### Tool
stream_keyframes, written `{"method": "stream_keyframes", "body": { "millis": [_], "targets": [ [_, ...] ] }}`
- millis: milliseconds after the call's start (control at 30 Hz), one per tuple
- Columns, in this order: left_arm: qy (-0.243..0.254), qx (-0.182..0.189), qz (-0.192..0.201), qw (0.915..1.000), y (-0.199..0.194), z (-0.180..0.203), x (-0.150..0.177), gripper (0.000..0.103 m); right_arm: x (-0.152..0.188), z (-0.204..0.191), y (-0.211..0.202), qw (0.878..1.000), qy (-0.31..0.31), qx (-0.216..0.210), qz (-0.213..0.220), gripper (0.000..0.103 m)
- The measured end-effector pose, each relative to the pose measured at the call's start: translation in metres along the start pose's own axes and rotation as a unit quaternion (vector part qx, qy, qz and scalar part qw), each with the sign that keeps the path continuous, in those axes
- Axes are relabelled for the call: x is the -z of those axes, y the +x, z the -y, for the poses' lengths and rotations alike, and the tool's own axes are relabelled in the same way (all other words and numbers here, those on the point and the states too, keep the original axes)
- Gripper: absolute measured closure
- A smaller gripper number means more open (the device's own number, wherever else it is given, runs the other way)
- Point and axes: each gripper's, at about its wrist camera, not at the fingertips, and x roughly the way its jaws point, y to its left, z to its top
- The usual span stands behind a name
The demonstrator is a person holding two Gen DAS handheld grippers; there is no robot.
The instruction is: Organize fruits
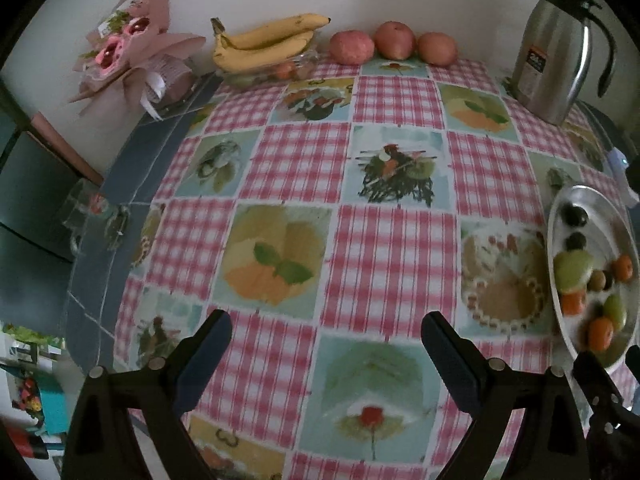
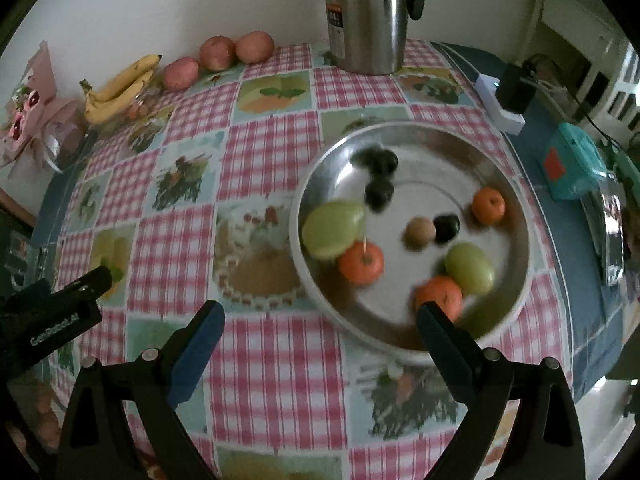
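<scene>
Worktop (image 2: 280,360): covered by a pink-checked cloth with printed fruit panels; a blue border shows along its edges.
Steel jug (image 2: 366,16): stands upright at the far side of the worktop, by the wall, black handle to the right.
Metal plate (image 2: 516,216): round and shiny, on the cloth in front of the jug; in the left wrist view it sits at the far right (image 1: 554,232).
Bouquet (image 1: 132,48): pink-wrapped, lying at the far left corner against the wall.
Bananas (image 1: 264,42): a yellow bunch by the wall, just right of the bouquet, resting on a clear container.
Apples (image 1: 394,40): three reddish ones in a row along the wall, between the bananas and the jug.
Fruit on the plate: two green fruits (image 2: 334,230), three small oranges (image 2: 362,262), three dark round fruits (image 2: 380,194) and one brownish one (image 2: 420,232), loosely spread and blurred.
Left gripper (image 1: 326,334): fingers spread wide with nothing between them, above bare cloth left of the plate.
Right gripper (image 2: 318,322): fingers wide apart and holding nothing, over the plate's near rim; its right finger overlaps the nearest orange in view.
</scene>
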Motion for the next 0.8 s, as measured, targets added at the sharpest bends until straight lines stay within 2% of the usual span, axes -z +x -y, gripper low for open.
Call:
{"method": "stream_keyframes", "body": {
  "millis": [133, 333, 800],
  "targets": [
    [-0.006, 0.019, 0.01, 0.9997, -0.009, -0.007, 0.016, 0.006, 0.019, -0.002, -0.01, 1.0, -0.004, 0.004, 0.005, 0.006],
    [-0.005, 0.019, 0.028, 0.9994, -0.013, -0.014, 0.035, 0.006, 0.036, -0.005, -0.012, 1.0, -0.016, 0.02, 0.015, 0.006],
    [0.003, 0.016, 0.068, 0.9975, -0.016, -0.013, 0.047, 0.006, 0.036, 0.008, -0.022, 0.999, 0.017, 0.001, 0.041, 0.006]
  ]
}}
